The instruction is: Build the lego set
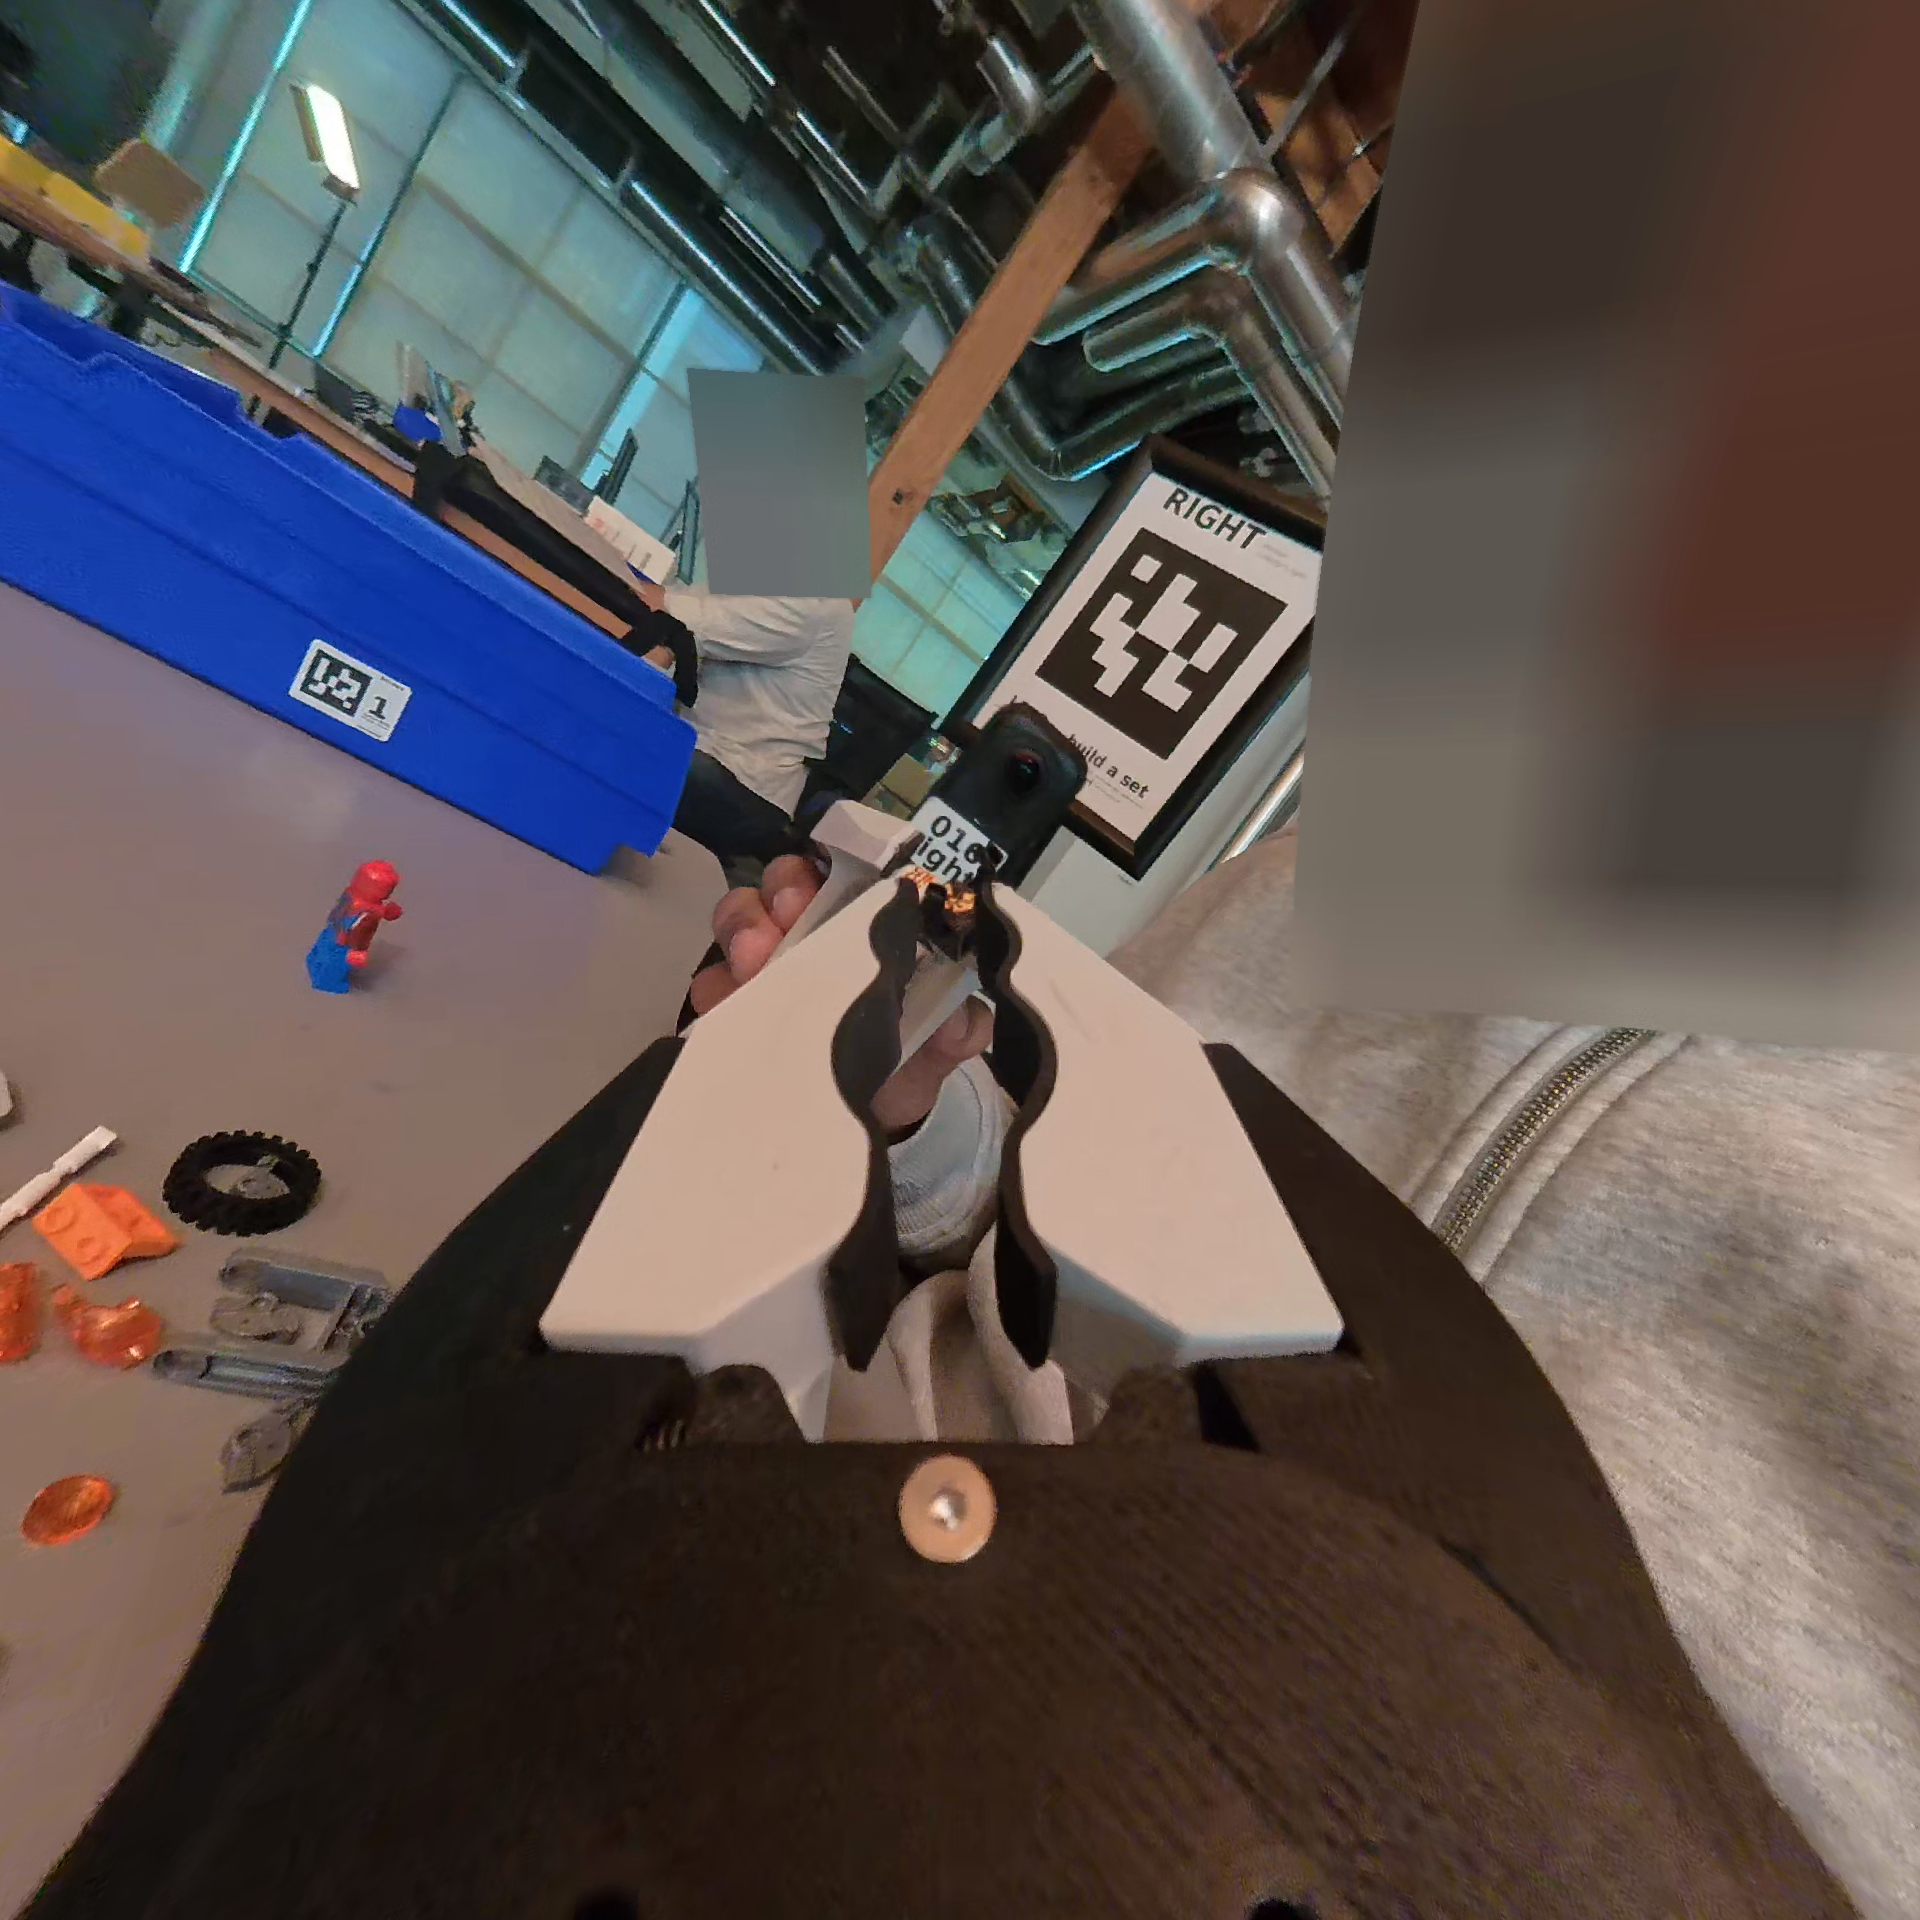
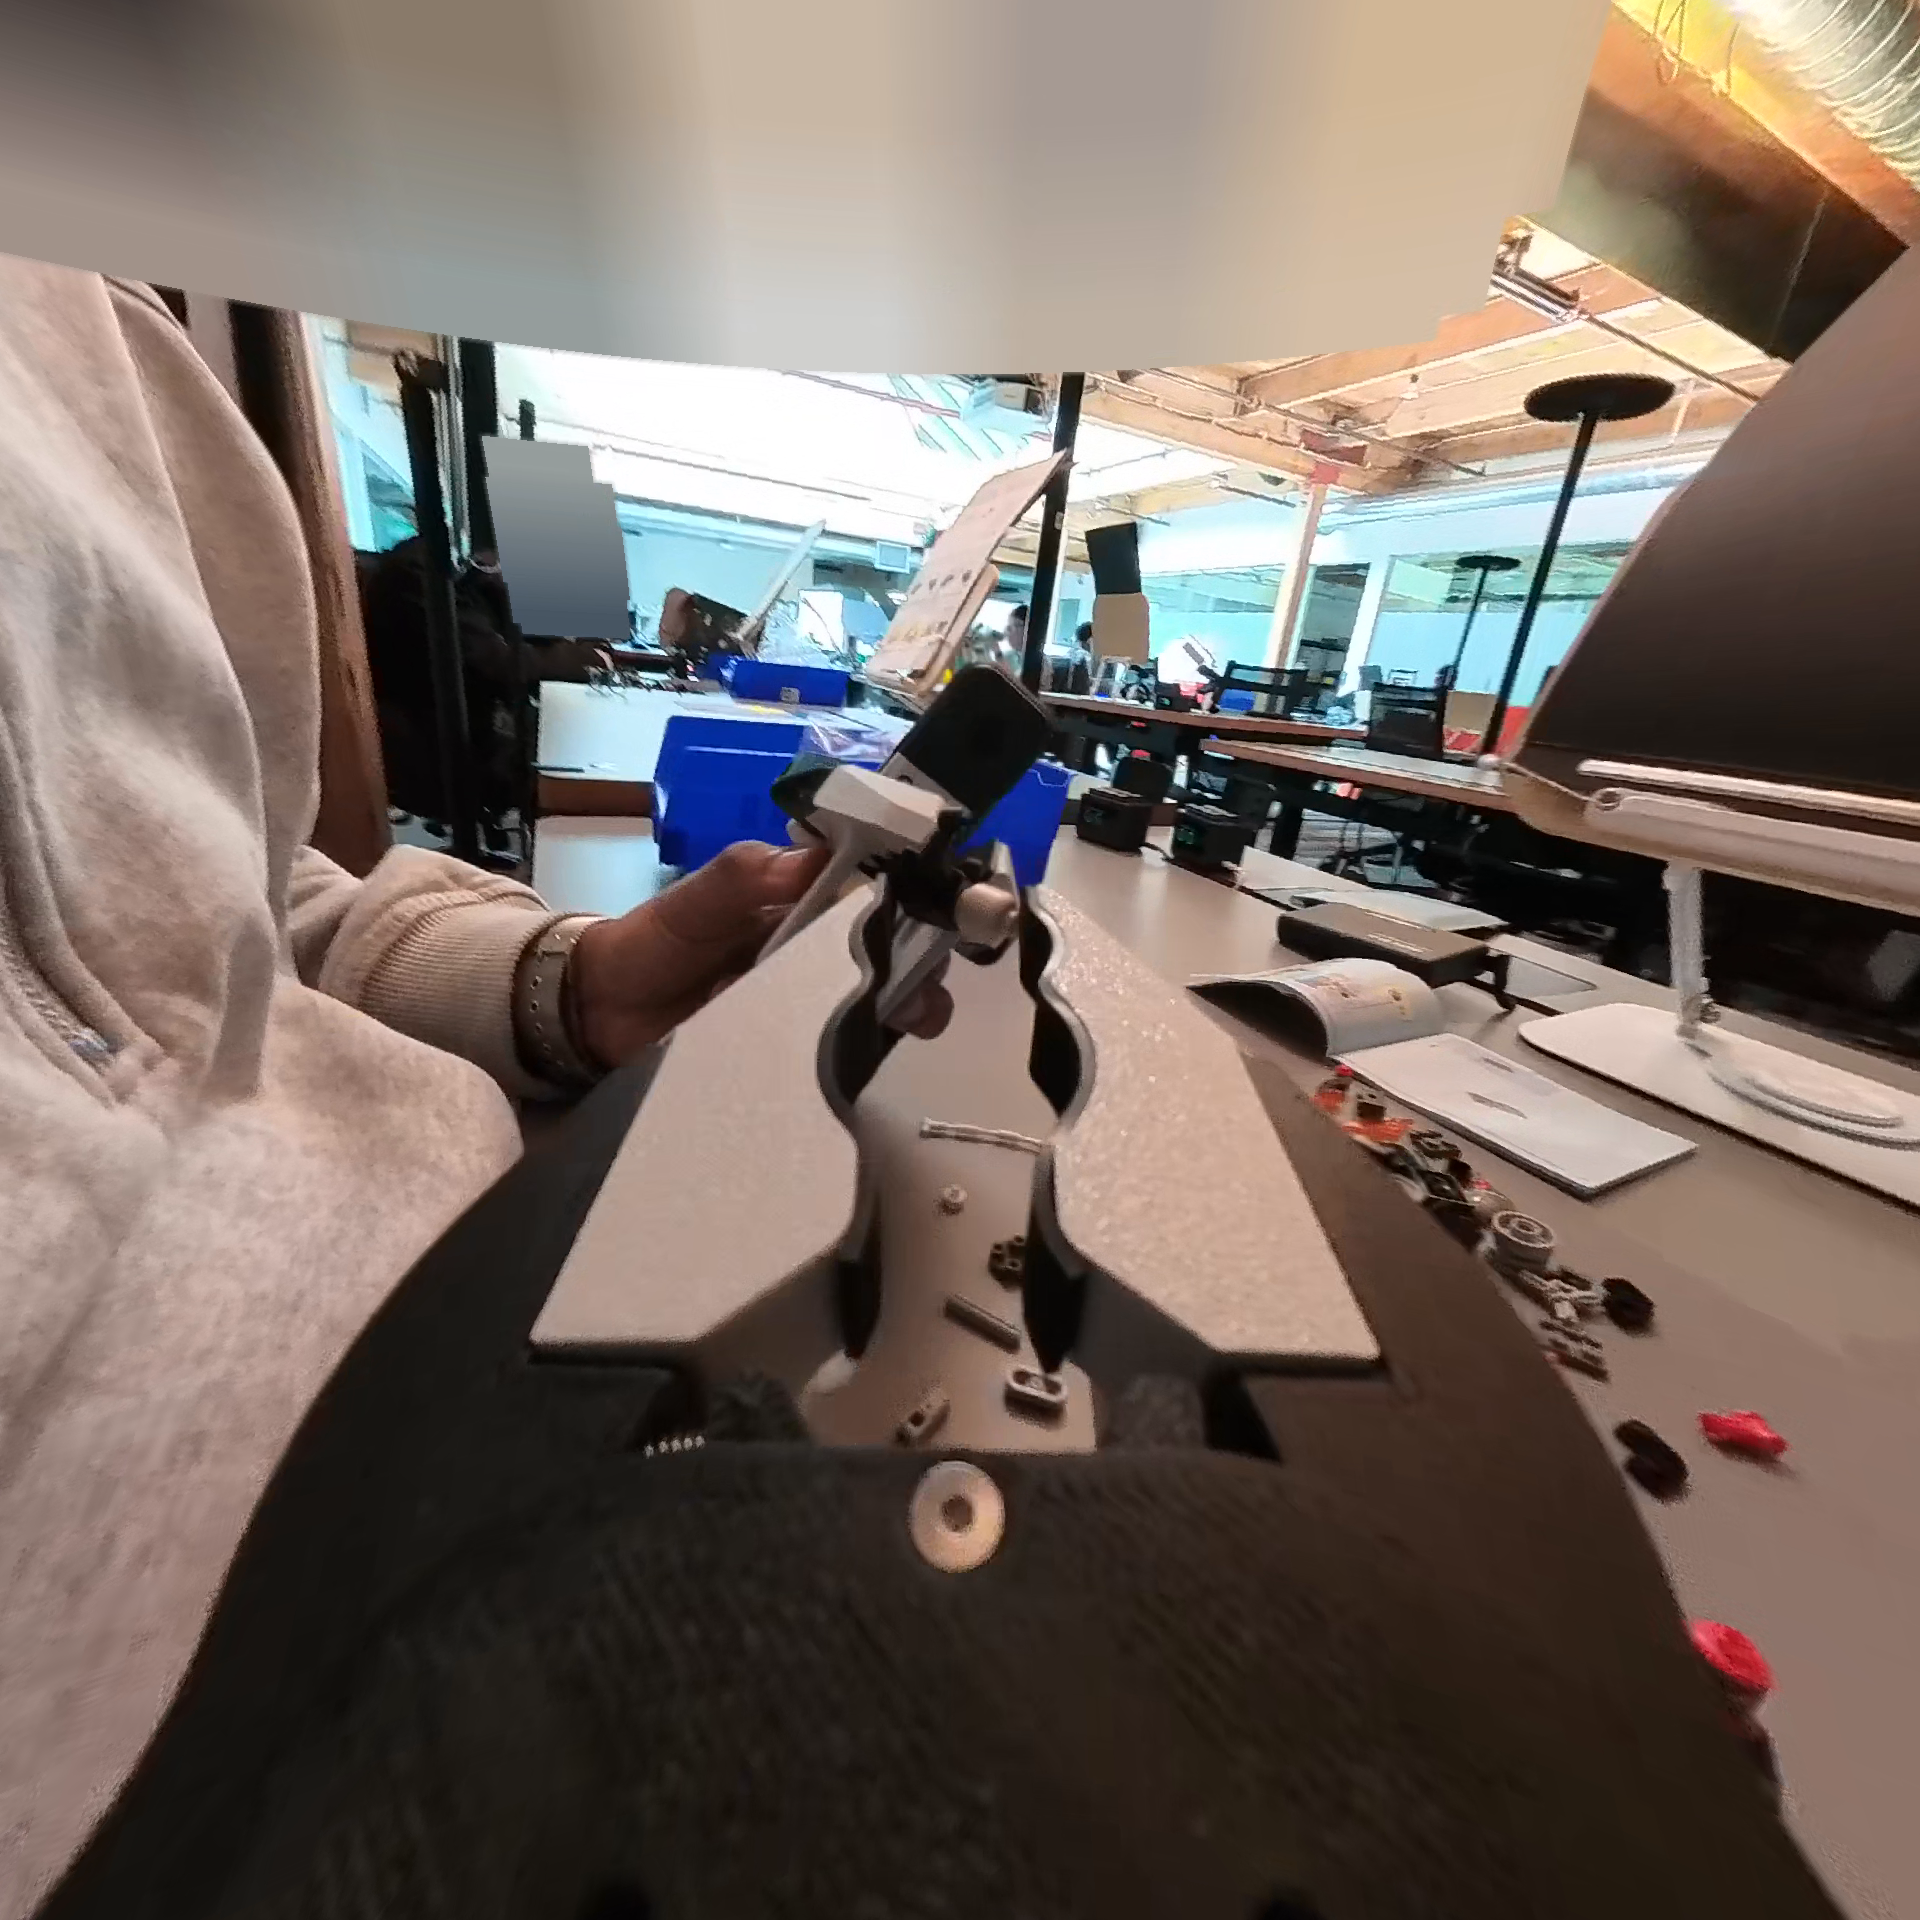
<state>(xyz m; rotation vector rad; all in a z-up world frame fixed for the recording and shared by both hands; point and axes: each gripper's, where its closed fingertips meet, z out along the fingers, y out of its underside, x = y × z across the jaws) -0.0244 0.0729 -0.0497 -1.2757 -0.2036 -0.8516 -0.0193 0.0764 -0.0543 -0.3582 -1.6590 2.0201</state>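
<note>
The left gripper (image 1: pixel 948 902) and right gripper (image 2: pixel 951 894) met tip to tip above the grey table (image 1: pixel 208 831), the left pinched on a small orange-and-black lego piece (image 1: pixel 951 902); the right's grip could not be made out. Loose lego parts (image 1: pixel 104 1231) and a red minifigure (image 1: pixel 353 927) lay nearby beside a blue bin (image 1: pixel 260 582).

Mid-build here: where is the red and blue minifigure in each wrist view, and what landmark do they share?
Left wrist view: the minifigure stands on the grey table, left of centre, before the blue bin.
Right wrist view: not in it.
Shared landmark: the person's grey sweatshirt, right side in the left view, left side in the right.
</note>
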